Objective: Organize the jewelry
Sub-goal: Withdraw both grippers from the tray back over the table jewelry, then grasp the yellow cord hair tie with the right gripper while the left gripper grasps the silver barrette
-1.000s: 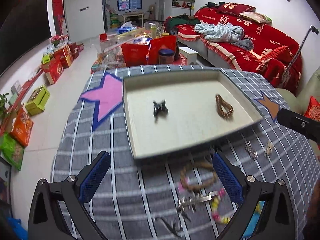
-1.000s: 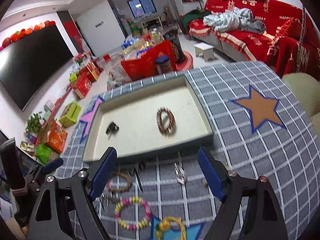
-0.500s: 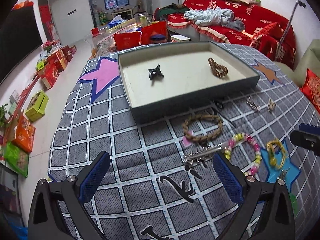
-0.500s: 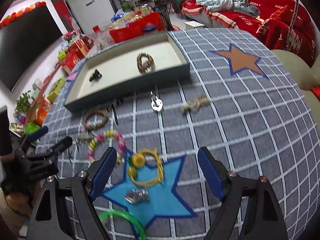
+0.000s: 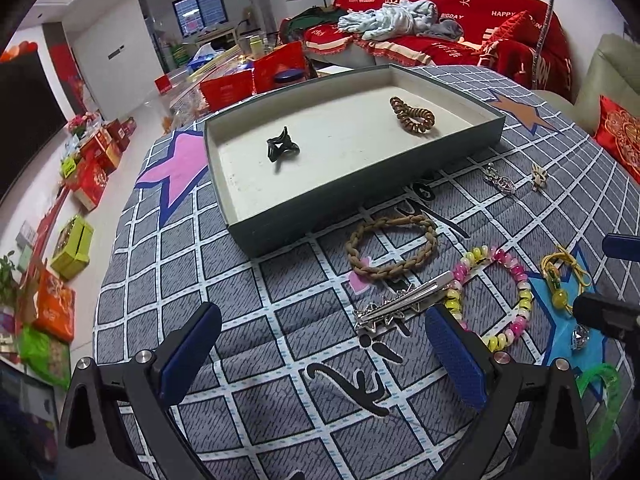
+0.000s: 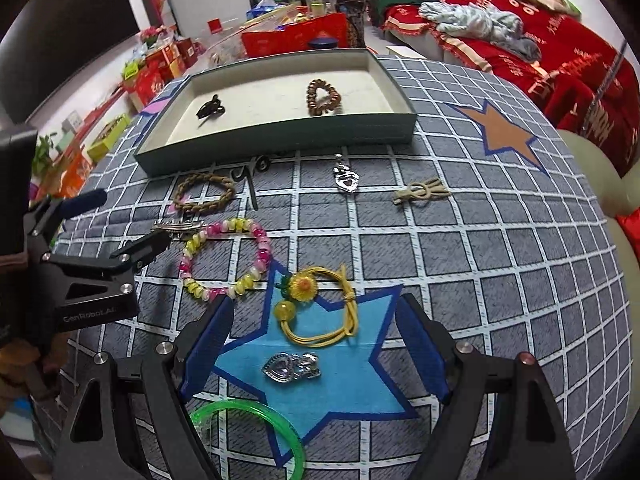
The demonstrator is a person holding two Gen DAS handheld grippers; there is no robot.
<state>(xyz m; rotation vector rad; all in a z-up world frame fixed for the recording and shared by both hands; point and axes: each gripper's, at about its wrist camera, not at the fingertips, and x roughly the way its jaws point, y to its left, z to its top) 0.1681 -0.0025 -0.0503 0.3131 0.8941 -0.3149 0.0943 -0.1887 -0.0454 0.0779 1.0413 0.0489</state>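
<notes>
Jewelry: silver brooch [image 6: 291,368] between open right gripper [image 6: 316,354] jaws | tray [image 6: 280,136] beyond

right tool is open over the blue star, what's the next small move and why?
Probably lower the right tool straight down around the silver heart clip, then close. The clip lies on the blue star between the open fingers, not yet touched. The yellow cord bracelet sits just beyond, so keep the descent short of it. The tray holds only two pieces.

White walls [image 5: 120,56], pale shiny floor [image 5: 36,208]. Red-covered sofa [image 5: 460,36] at the back, dark window [image 5: 200,10] far off, boxes [image 5: 92,168] along the left.
</notes>
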